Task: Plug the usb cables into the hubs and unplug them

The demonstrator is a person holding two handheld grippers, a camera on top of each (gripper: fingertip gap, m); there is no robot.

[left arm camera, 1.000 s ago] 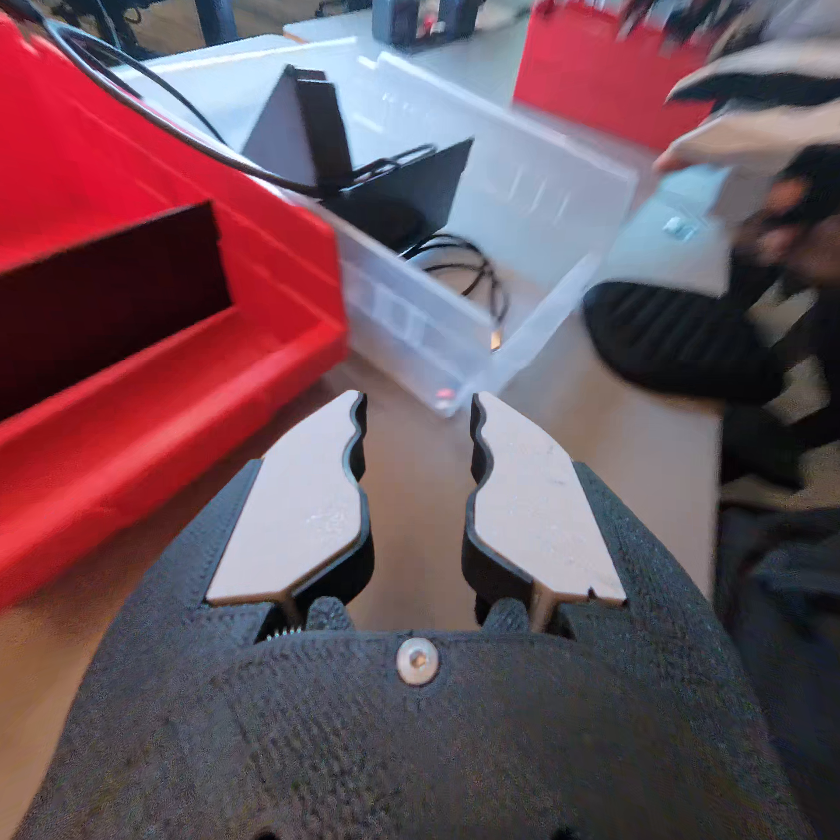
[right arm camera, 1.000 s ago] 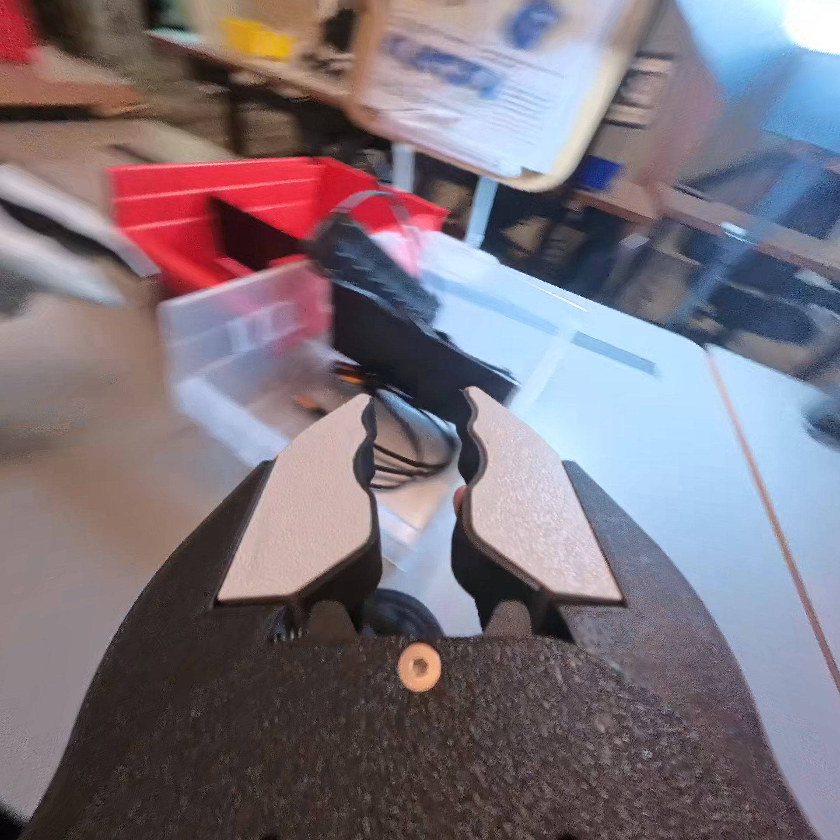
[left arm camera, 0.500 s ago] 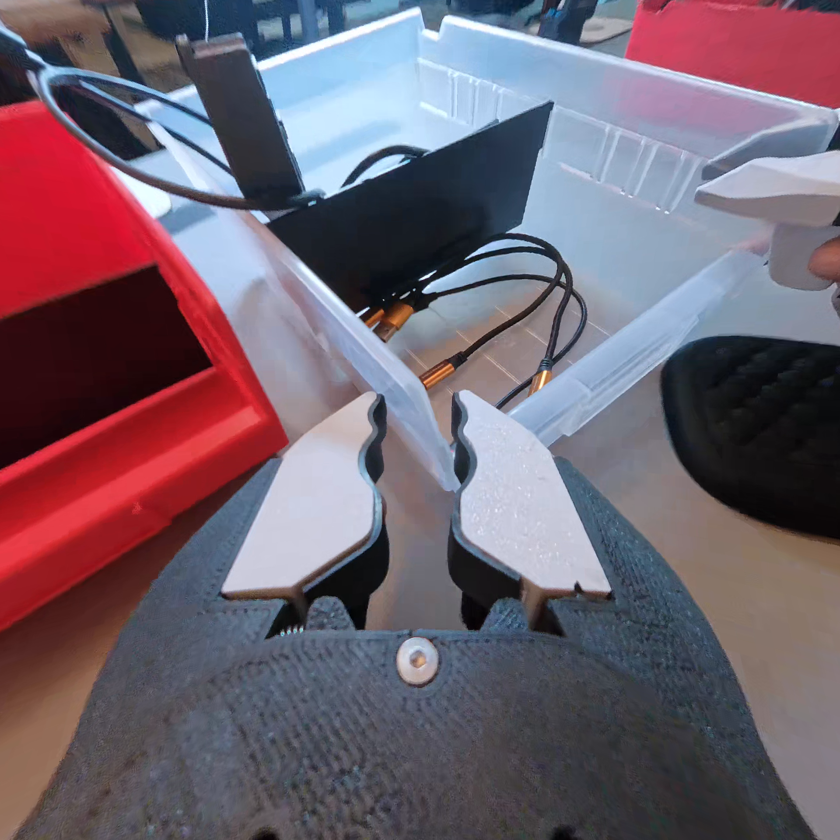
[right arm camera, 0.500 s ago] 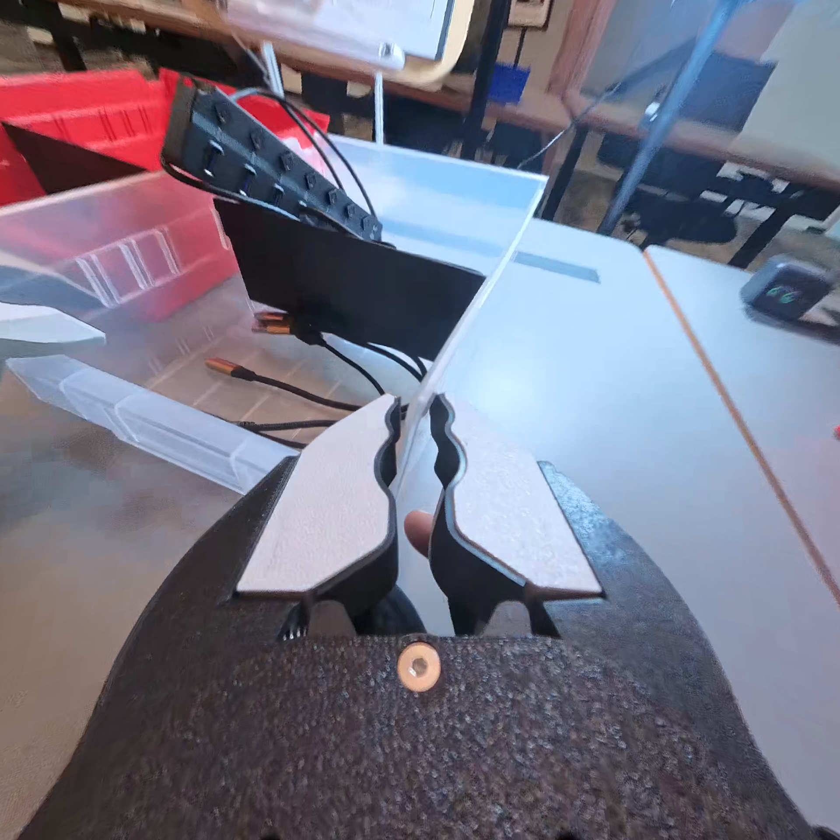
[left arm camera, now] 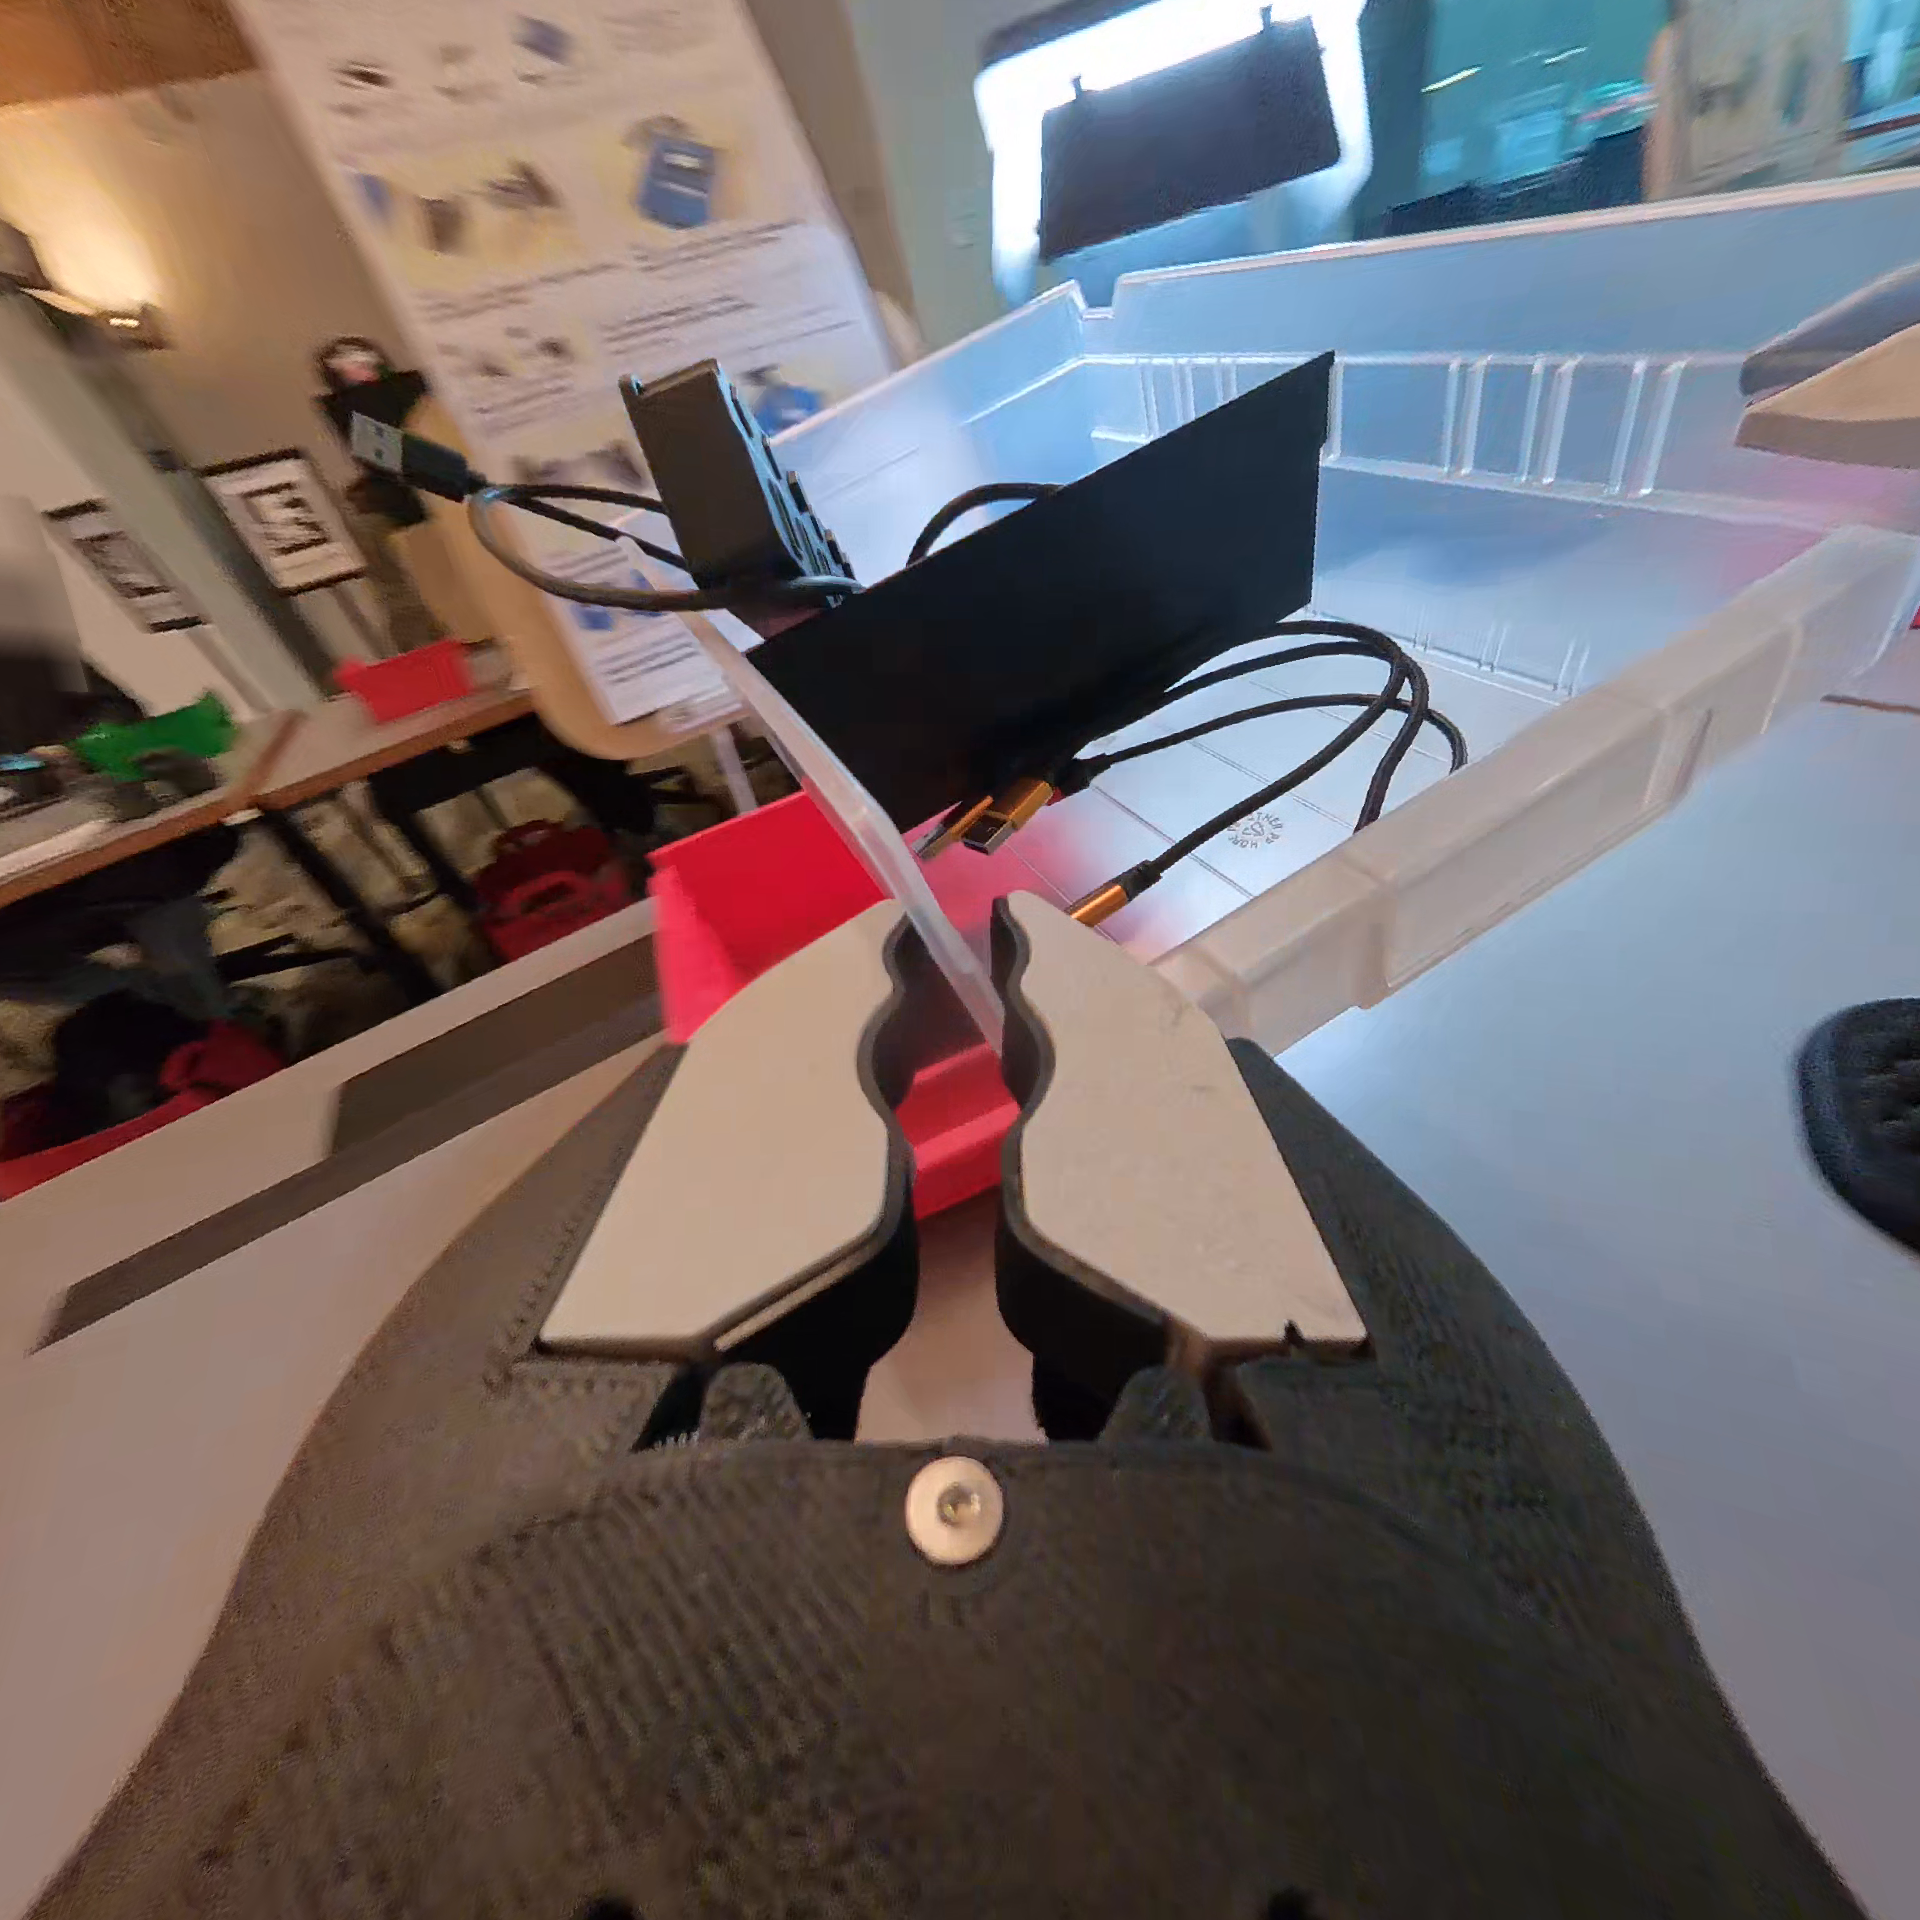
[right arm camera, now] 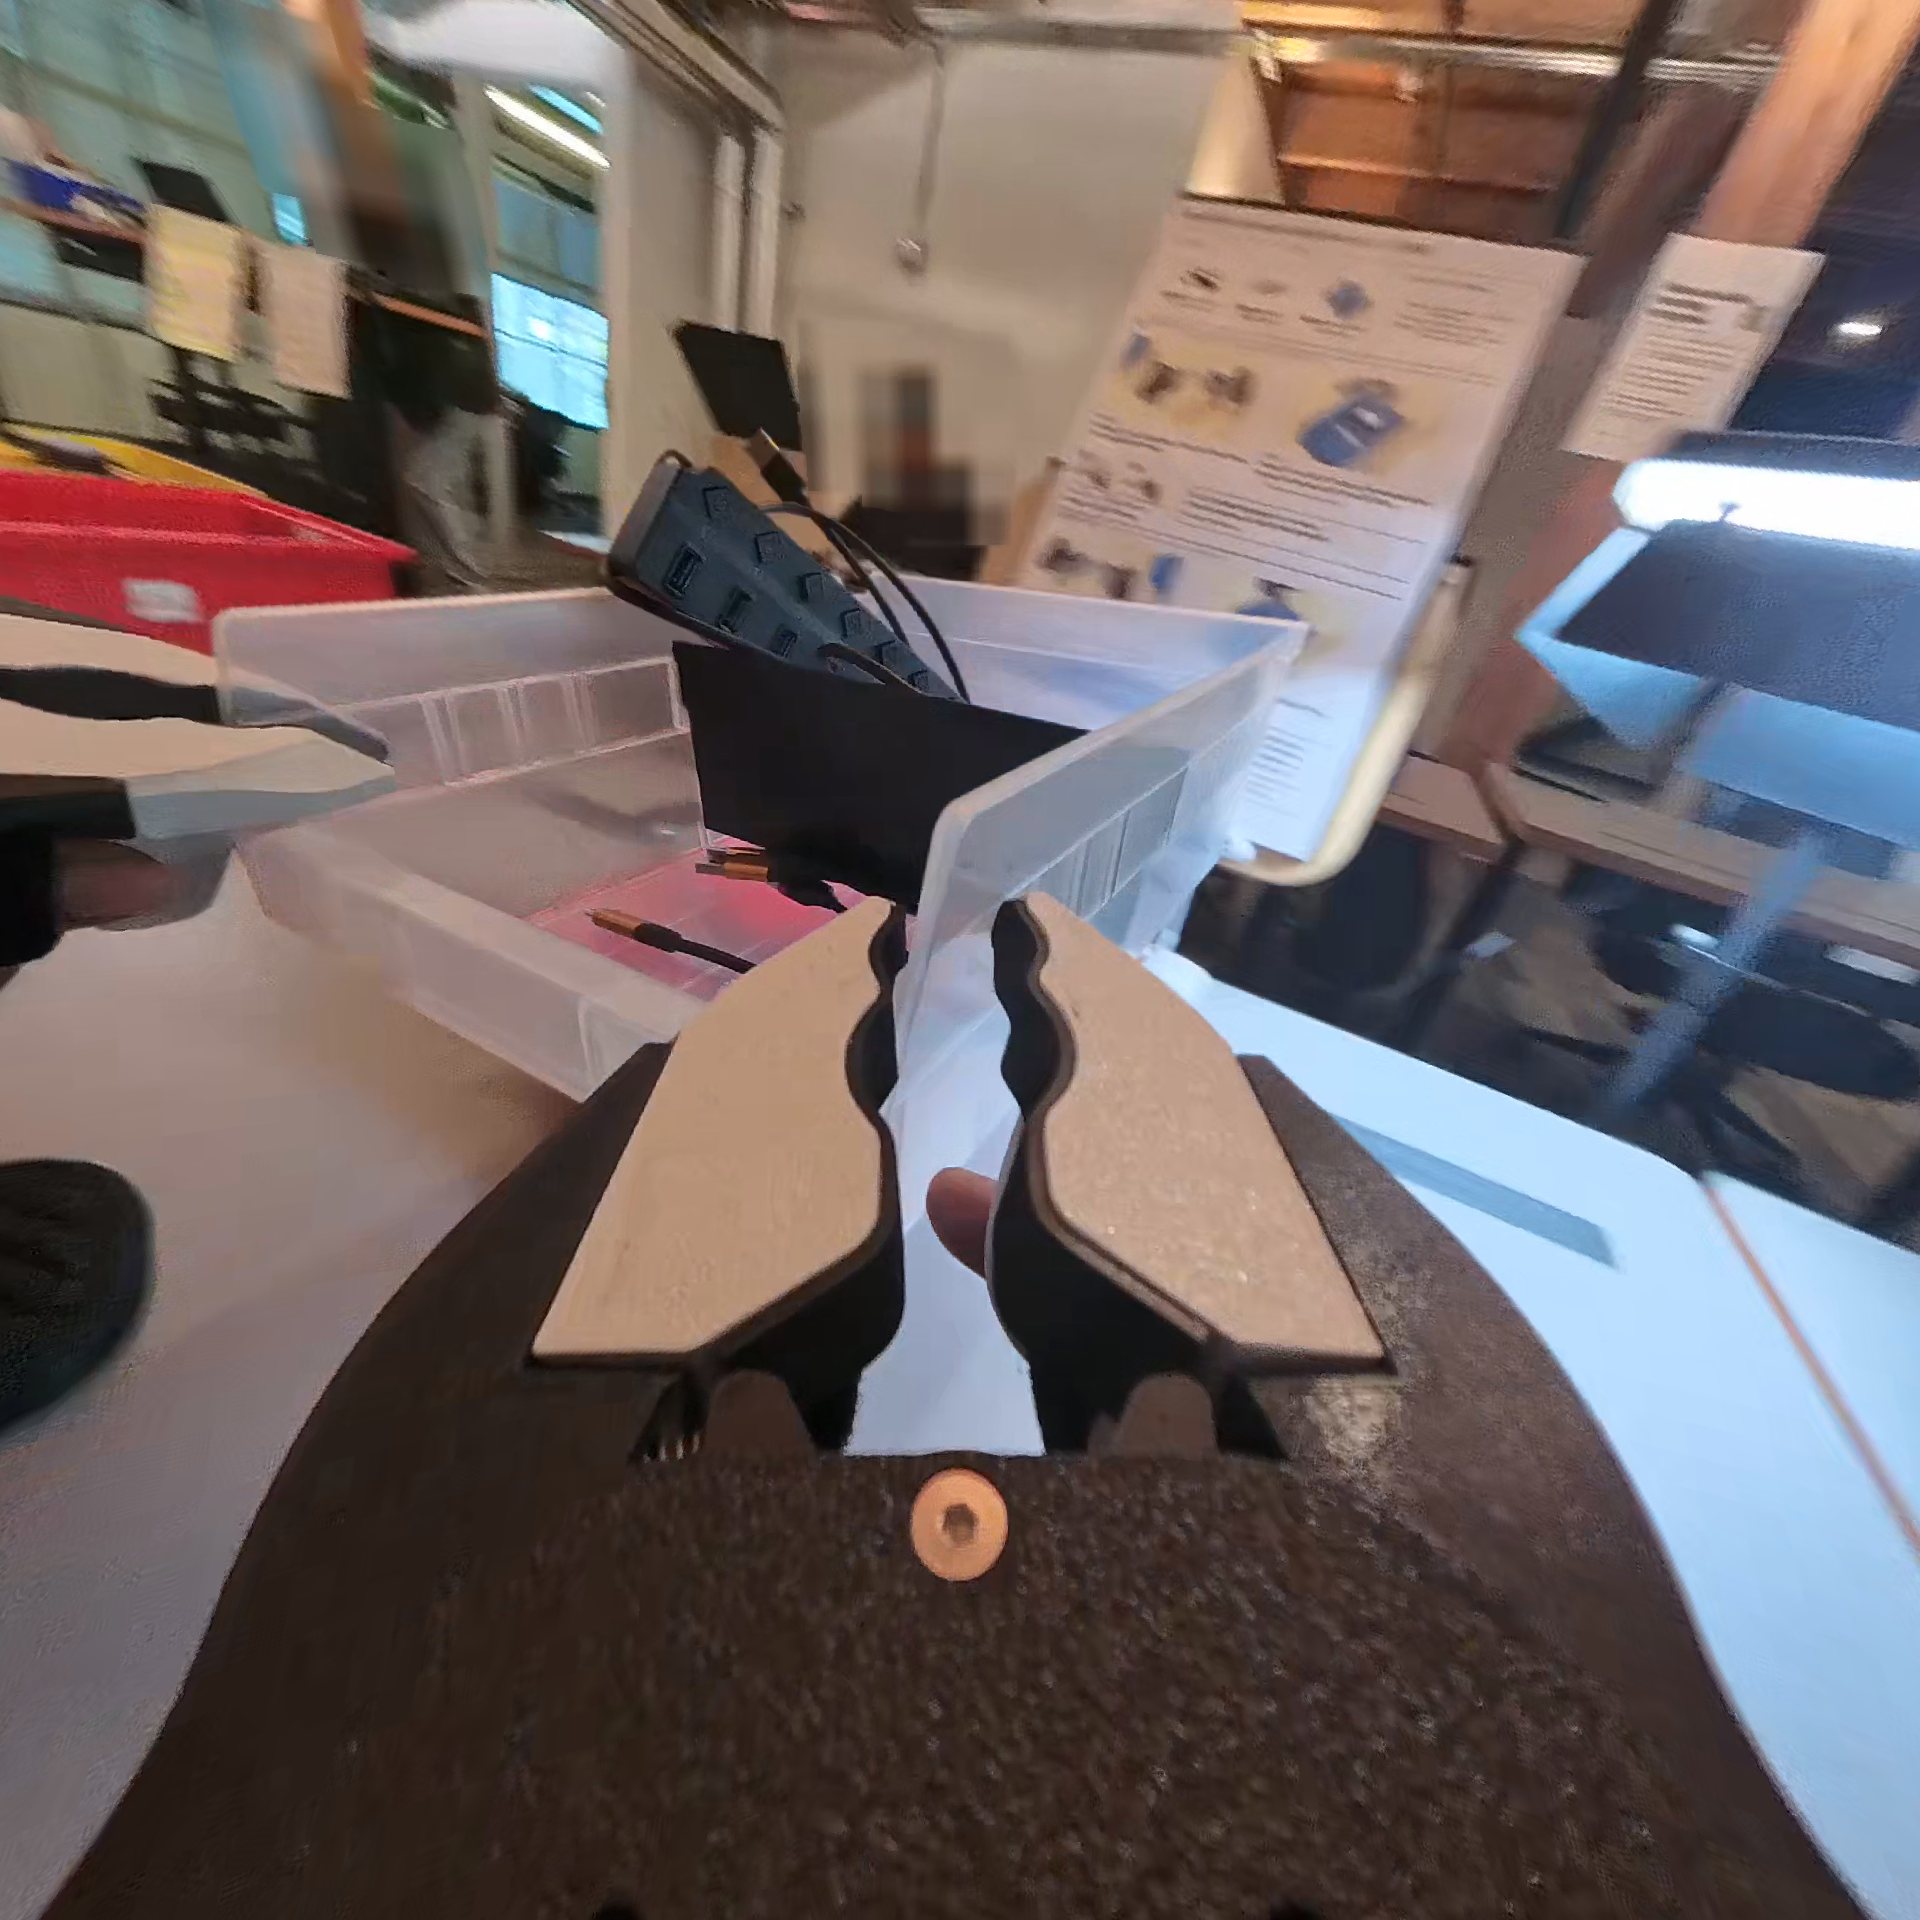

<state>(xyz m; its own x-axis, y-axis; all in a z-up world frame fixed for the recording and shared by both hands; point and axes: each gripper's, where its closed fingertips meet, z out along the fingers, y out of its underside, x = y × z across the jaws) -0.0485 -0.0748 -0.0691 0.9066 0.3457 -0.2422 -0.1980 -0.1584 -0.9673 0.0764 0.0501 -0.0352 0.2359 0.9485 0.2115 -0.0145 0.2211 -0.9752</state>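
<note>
A clear plastic bin [left arm camera: 1455,914] holds a black divider [left arm camera: 1091,644], a black USB hub [left arm camera: 717,468] that leans up over the divider, and loose black cables with gold plugs [left arm camera: 1003,816]. My left gripper [left arm camera: 945,935] is shut on the bin's left wall near its front corner. My right gripper [right arm camera: 945,925] is shut on the bin's right wall [right arm camera: 1091,821]. The hub [right arm camera: 769,592] and a gold plug [right arm camera: 618,920] also show in the right wrist view. The left gripper [right arm camera: 260,769] shows there at the left edge. The bin is tilted.
A red bin [left arm camera: 769,914] sits just left of the clear bin and behind it [right arm camera: 156,540]. A black round pad [left arm camera: 1870,1112] lies on the white table. A poster board [right arm camera: 1299,436], other tables and a blurred person stand behind. The grippers' ends are close to 20 cm from one another.
Both grippers moved in onto the clear bin's side walls and closed on them. Both views have tilted up, so the room behind shows and the bin appears raised.
</note>
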